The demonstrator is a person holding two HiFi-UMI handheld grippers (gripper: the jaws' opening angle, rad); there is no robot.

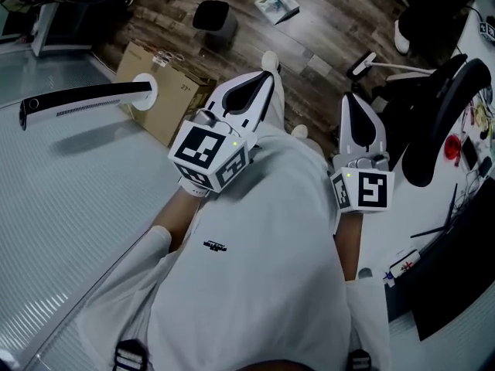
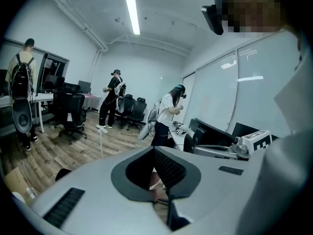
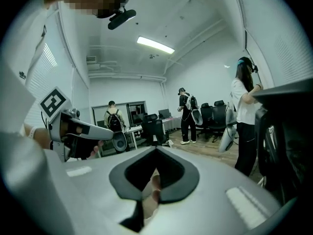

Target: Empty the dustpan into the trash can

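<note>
Plainly nothing is in hand yet: the left gripper and the right gripper both have their jaws pressed together and empty, held out from the person's waist; I judge the step to be the approach, so open one pair of jaws before reaching down, then take the dustpan by its handle and keep it level. Ahead of the left gripper, well apart on the wood floor, stands the trash can, small and dark; a pale flat thing near it may be the dustpan, though I cannot tell.
</note>
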